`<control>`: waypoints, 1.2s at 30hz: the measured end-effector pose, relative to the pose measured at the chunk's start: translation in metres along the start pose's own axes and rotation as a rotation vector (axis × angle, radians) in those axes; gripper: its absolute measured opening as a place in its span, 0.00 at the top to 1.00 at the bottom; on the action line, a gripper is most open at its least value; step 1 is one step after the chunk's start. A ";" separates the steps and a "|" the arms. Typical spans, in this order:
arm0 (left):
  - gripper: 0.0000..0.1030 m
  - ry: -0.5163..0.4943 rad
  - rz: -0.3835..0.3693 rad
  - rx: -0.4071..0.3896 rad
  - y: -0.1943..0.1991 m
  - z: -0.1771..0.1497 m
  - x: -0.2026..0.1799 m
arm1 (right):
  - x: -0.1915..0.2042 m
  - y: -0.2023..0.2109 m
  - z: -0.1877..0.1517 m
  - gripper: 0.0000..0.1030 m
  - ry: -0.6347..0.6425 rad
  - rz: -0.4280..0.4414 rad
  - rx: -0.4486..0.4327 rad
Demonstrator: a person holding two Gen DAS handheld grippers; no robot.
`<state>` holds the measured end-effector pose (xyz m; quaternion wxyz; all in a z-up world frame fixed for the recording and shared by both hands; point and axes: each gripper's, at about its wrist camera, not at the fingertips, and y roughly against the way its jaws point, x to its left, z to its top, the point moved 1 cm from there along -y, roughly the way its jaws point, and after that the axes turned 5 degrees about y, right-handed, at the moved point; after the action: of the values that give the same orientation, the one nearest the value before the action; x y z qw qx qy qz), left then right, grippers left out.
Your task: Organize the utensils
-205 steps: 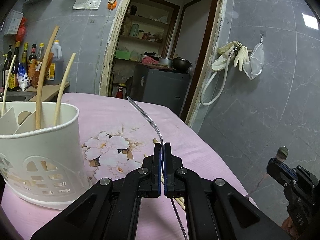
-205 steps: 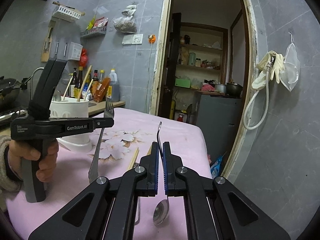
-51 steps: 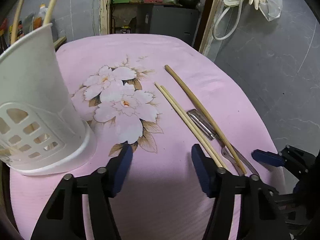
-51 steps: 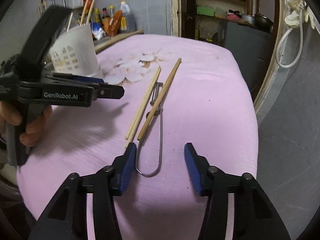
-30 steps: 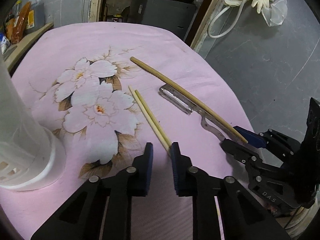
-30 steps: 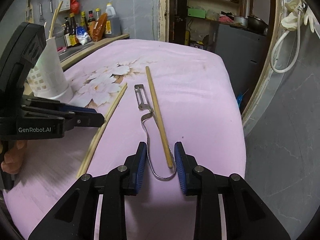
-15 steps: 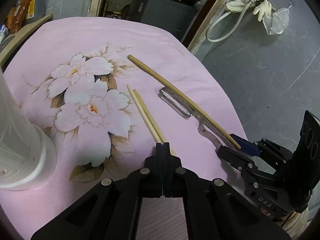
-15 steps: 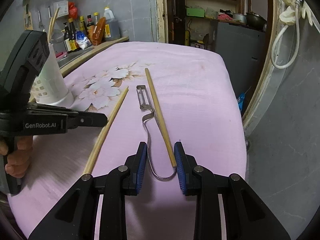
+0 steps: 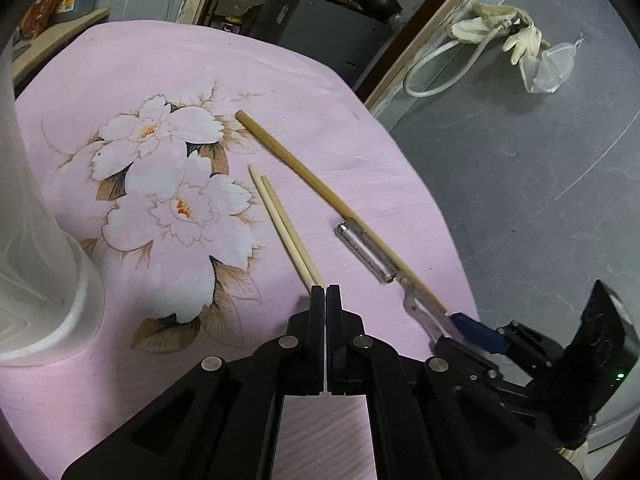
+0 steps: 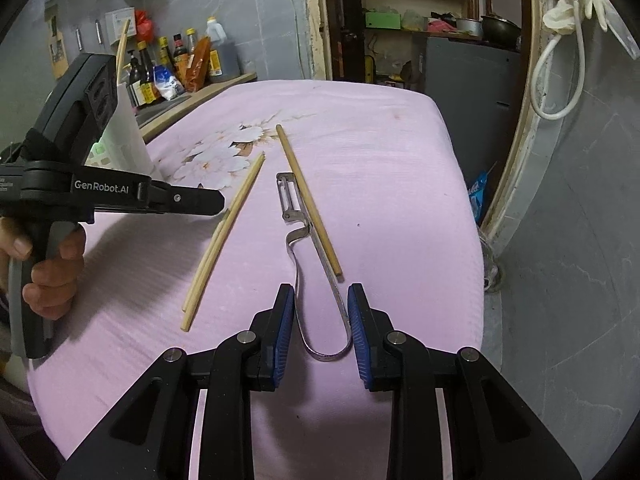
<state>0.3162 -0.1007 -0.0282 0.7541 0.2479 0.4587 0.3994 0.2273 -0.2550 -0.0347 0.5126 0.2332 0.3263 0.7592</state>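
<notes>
Here, the left gripper [image 9: 327,289] had its jaws pressed together over the pale chopstick pair [image 9: 282,224]; whether it pinched them, unclear. The right gripper [image 10: 322,312] stood narrowly parted around the metal peeler [image 10: 298,236], loop handle between the pads. Peeler lay just right of the pair, a darker single chopstick [image 10: 308,200] alongside its right edge, all on the pink cloth [image 10: 380,152]. White holder [image 9: 36,240] sat left of the pair.

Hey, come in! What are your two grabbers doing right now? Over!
Left gripper shut on chopstick pair. Right gripper open, jaws around peeler handle loop. Long stick touching peeler.
</notes>
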 end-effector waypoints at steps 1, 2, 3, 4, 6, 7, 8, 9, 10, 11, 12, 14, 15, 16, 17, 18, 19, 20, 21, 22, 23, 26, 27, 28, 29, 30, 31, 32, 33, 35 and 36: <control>1.00 0.004 0.009 0.012 -0.004 0.000 0.000 | 0.000 -0.001 0.001 0.76 0.001 -0.003 -0.001; 1.00 0.010 0.007 0.020 -0.007 0.002 -0.001 | 0.000 0.000 0.001 0.76 0.000 -0.004 -0.003; 0.99 0.017 -0.002 0.019 -0.009 0.003 -0.001 | -0.001 -0.001 0.003 0.76 0.000 -0.006 -0.004; 0.99 0.020 0.005 0.018 -0.010 0.005 -0.001 | -0.002 -0.003 0.005 0.76 -0.003 -0.008 -0.006; 0.99 0.028 0.007 0.017 -0.012 0.008 0.001 | -0.004 -0.005 0.008 0.75 0.002 -0.006 0.000; 0.99 0.036 0.002 0.020 -0.013 0.009 0.002 | -0.006 -0.008 0.011 0.75 0.002 0.012 0.009; 0.99 0.043 -0.003 0.022 -0.014 0.010 0.003 | -0.009 -0.009 0.013 0.75 -0.002 0.027 0.012; 0.99 0.050 -0.009 0.025 -0.015 0.011 0.004 | -0.012 -0.011 0.016 0.75 -0.010 0.042 0.013; 0.99 0.054 -0.014 0.027 -0.016 0.012 0.005 | -0.015 -0.013 0.020 0.75 -0.016 0.055 0.017; 0.98 0.060 -0.020 0.030 -0.017 0.013 0.005 | -0.017 -0.015 0.022 0.74 -0.020 0.065 0.021; 0.98 0.067 -0.024 0.032 -0.019 0.014 0.006 | -0.020 -0.017 0.025 0.74 -0.025 0.081 0.025; 0.98 0.078 -0.032 0.034 -0.020 0.017 0.007 | -0.023 -0.022 0.030 0.74 -0.037 0.101 0.034; 0.98 0.082 -0.035 0.035 -0.021 0.018 0.007 | -0.024 -0.024 0.031 0.74 -0.037 0.108 0.039; 0.99 0.087 -0.037 0.036 -0.022 0.019 0.007 | -0.024 -0.026 0.032 0.74 -0.036 0.111 0.042; 0.99 0.087 -0.035 0.034 -0.022 0.019 0.007 | -0.023 -0.026 0.033 0.74 -0.035 0.110 0.043; 1.00 0.084 -0.031 0.031 -0.022 0.020 0.006 | -0.023 -0.026 0.033 0.74 -0.031 0.106 0.046; 1.00 0.080 -0.027 0.027 -0.022 0.019 0.004 | -0.021 -0.025 0.032 0.74 -0.025 0.102 0.048; 1.00 0.077 -0.026 0.024 -0.022 0.019 0.003 | -0.021 -0.024 0.032 0.75 -0.028 0.102 0.049; 1.00 0.077 -0.028 0.024 -0.021 0.019 0.004 | -0.022 -0.023 0.030 0.75 -0.038 0.106 0.047; 1.00 0.081 -0.031 0.024 -0.021 0.018 0.005 | -0.023 -0.021 0.029 0.75 -0.051 0.113 0.048; 1.00 0.088 -0.038 0.028 -0.021 0.018 0.007 | -0.025 -0.020 0.027 0.75 -0.058 0.117 0.048; 1.00 0.097 -0.049 0.033 -0.021 0.018 0.008 | -0.024 -0.014 0.026 0.74 -0.052 0.106 0.046; 1.00 0.099 -0.051 0.034 -0.020 0.018 0.009 | -0.024 -0.013 0.026 0.73 -0.045 0.101 0.047; 1.00 0.103 -0.052 0.033 -0.020 0.018 0.009 | -0.024 -0.012 0.027 0.72 -0.038 0.097 0.047; 1.00 0.103 -0.052 0.032 -0.019 0.018 0.010 | -0.024 -0.012 0.029 0.68 -0.038 0.096 0.047; 1.00 0.100 -0.049 0.034 -0.019 0.018 0.010 | -0.025 -0.012 0.031 0.67 -0.040 0.095 0.043; 1.00 0.096 -0.041 0.038 -0.018 0.017 0.010 | -0.026 -0.012 0.035 0.67 -0.043 0.100 0.038; 1.00 0.092 -0.038 0.039 -0.017 0.016 0.010 | -0.026 -0.012 0.038 0.67 -0.044 0.104 0.035; 1.00 0.089 -0.034 0.039 -0.016 0.015 0.010 | -0.027 -0.013 0.041 0.67 -0.042 0.105 0.030; 1.00 0.084 -0.030 0.041 -0.015 0.014 0.011 | -0.026 -0.017 0.050 0.67 -0.026 0.105 0.030; 1.00 0.081 -0.030 0.042 -0.015 0.014 0.010 | -0.024 -0.021 0.054 0.67 -0.015 0.108 0.034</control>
<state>0.3369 -0.1003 -0.0378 0.7353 0.2405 0.5009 0.3881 0.2867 -0.2575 -0.0138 0.4692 0.2650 0.3221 0.7784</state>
